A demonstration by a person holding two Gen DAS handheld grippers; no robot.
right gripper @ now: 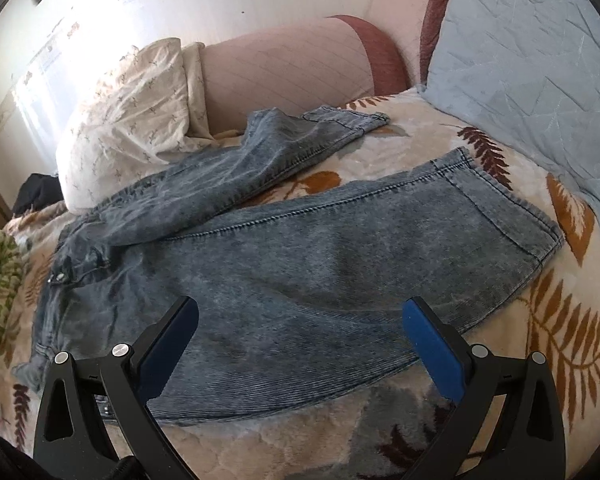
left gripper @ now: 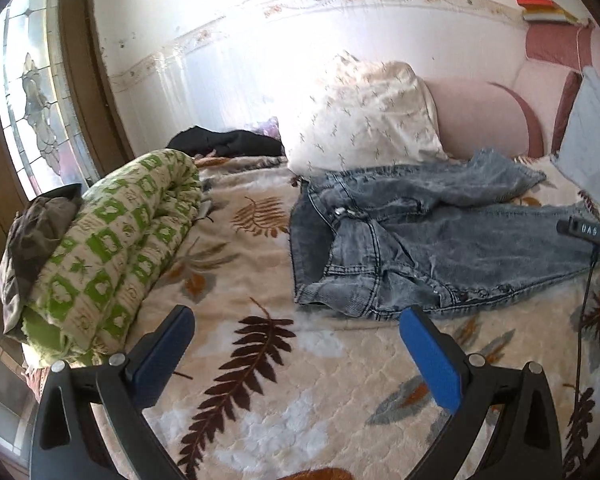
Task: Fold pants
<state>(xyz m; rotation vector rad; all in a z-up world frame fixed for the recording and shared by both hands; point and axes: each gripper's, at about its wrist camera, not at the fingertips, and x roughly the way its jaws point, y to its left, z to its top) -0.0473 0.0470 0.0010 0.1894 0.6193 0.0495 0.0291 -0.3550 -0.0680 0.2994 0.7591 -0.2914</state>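
Note:
Grey-blue jeans (right gripper: 300, 264) lie spread on the leaf-patterned bed cover (right gripper: 560, 320), waist to the left and both legs running right, the far leg angled toward the headboard. In the left wrist view the jeans (left gripper: 420, 240) lie ahead and to the right, waistband nearest. My left gripper (left gripper: 296, 320) is open and empty above the cover, short of the waistband. My right gripper (right gripper: 300, 312) is open and empty, hovering over the near leg.
A rolled green-and-cream quilt (left gripper: 112, 248) lies at the left edge of the bed. A white pillow (left gripper: 364, 116) and a pink headboard (right gripper: 292, 64) stand behind the jeans. A grey-blue pillow (right gripper: 532, 60) is at the right. Dark clothes (left gripper: 228, 142) lie at the back.

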